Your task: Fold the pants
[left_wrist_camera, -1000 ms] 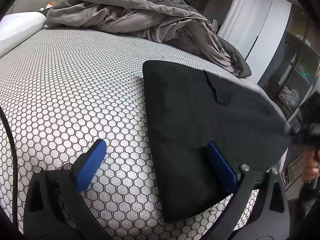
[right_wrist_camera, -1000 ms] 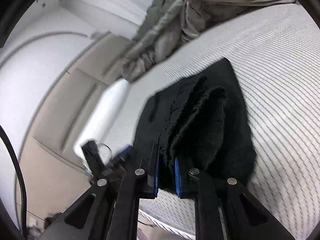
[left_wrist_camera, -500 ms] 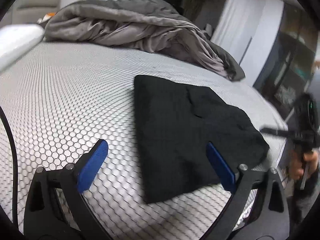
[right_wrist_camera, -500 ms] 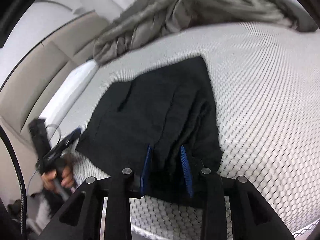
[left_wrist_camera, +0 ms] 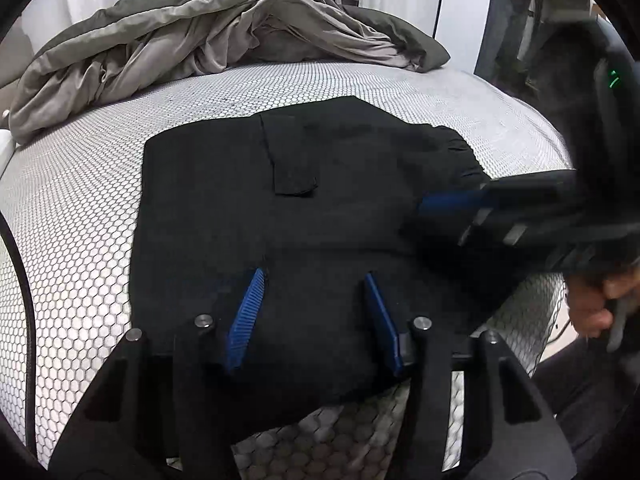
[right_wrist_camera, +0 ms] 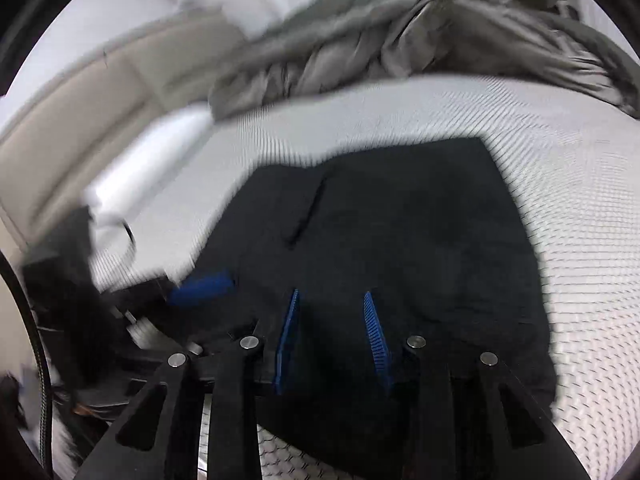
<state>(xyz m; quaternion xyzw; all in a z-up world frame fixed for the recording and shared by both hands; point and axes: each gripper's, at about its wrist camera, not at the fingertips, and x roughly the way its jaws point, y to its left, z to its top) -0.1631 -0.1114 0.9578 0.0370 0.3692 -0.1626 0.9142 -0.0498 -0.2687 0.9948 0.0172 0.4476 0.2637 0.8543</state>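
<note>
Black pants (left_wrist_camera: 328, 216) lie folded into a flat, roughly square bundle on the honeycomb-patterned mattress (left_wrist_camera: 80, 208), near its front edge, with a crumpled grey duvet (left_wrist_camera: 208, 36) heaped behind them. Over the bundle's near edge the left gripper (left_wrist_camera: 314, 280) has just been closing; its blue pads stand partly apart above the cloth without pinching it. At the pants' right end the right gripper (right_wrist_camera: 330, 300) has just been opening, its pads also apart over the fabric, gripping nothing.
</note>
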